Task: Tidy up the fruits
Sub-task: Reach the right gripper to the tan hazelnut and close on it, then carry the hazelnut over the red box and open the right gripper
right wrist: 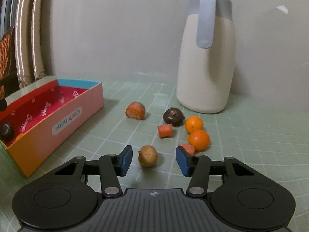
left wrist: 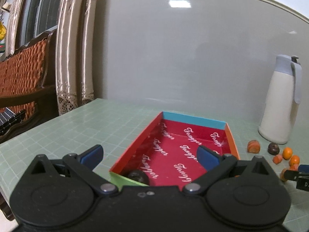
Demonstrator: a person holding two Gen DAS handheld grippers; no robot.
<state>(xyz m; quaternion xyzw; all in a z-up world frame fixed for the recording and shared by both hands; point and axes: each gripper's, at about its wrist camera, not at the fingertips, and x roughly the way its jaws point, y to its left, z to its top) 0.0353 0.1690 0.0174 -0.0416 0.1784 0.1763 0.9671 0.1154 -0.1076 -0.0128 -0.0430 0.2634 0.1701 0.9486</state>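
Note:
A colourful open box (left wrist: 229, 135) with a red printed inside lies on the green mat; it also shows at the left of the right wrist view (right wrist: 77, 108). A dark chestnut (left wrist: 138, 176) lies in its near corner (right wrist: 6, 131). My left gripper (left wrist: 150, 152) is open and empty above the box's near end. My right gripper (right wrist: 153, 159) is open, its fingers on either side of a tan round fruit (right wrist: 148, 155) on the mat. Beyond lie two oranges (right wrist: 194, 124) (right wrist: 199, 139), orange chunks (right wrist: 135, 110) (right wrist: 165, 130) and a dark chestnut (right wrist: 173, 116).
A tall white jug (right wrist: 206, 58) with a grey handle stands behind the fruits near the wall; it also shows in the left wrist view (left wrist: 280, 104). A wooden wicker chair (left wrist: 21, 73) and curtains (left wrist: 73, 48) stand past the table's left edge.

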